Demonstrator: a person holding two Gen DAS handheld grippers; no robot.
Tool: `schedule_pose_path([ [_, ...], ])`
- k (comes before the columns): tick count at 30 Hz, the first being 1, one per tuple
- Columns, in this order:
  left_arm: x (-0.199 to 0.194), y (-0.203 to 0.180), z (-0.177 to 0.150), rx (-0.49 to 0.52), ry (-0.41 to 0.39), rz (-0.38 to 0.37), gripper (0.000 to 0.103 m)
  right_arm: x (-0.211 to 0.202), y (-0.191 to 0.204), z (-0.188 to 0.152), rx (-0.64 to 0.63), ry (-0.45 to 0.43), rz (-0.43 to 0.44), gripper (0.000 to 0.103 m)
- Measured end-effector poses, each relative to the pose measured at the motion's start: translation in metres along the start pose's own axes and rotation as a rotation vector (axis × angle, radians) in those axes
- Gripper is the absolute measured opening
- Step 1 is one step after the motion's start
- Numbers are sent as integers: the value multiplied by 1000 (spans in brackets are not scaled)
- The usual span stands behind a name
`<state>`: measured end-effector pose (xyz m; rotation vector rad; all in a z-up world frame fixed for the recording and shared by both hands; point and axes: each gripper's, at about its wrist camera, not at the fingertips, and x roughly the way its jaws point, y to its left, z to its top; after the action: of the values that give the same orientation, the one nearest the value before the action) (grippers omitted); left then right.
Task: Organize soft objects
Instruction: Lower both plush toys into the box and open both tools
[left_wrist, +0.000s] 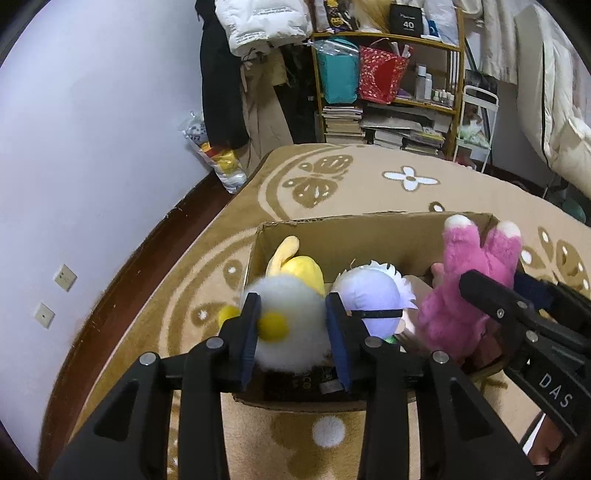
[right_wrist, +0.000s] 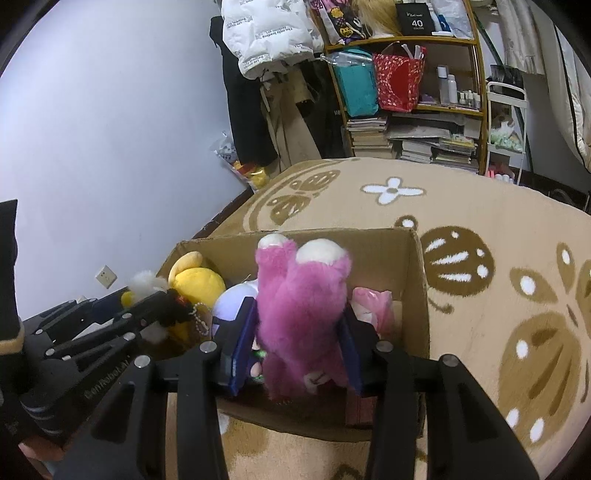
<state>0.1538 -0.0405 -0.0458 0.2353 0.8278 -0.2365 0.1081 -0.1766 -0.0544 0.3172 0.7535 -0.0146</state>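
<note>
My left gripper (left_wrist: 293, 325) is shut on a fluffy white plush with yellow spots (left_wrist: 291, 317), held over the near left part of an open cardboard box (left_wrist: 369, 225). My right gripper (right_wrist: 299, 339) is shut on a pink plush bear (right_wrist: 303, 306), held over the box's middle; it also shows in the left wrist view (left_wrist: 469, 295). Inside the box lie a yellow plush (left_wrist: 299, 269), a pale lilac doll with white hair (left_wrist: 373, 291) and a light pink soft item (right_wrist: 373, 306).
The box stands on a beige rug with brown leaf patterns (right_wrist: 480, 206). A wooden shelf with books, bags and bottles (right_wrist: 410, 103) stands at the back, hanging clothes (right_wrist: 258, 92) to its left. A plastic bag of toys (left_wrist: 225, 162) lies by the wall.
</note>
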Motion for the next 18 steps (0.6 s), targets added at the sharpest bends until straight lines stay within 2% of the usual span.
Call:
schedule_pose_path([
  [9,-8,6,-2,-22,-8,18,40,-6,-4,0,10,-11,-14,47],
  [11,-10,8,-2,-25,-12,21,47,-8,-5,0,13,-16,-14,50],
  [13,-11,8,-2,-22,-21,31,49,-9,-5,1,16,-23,-13,55],
  [18,-18,9,-1,-16,-42,49,56,-9,-2,1,-2,-20,-19,55],
])
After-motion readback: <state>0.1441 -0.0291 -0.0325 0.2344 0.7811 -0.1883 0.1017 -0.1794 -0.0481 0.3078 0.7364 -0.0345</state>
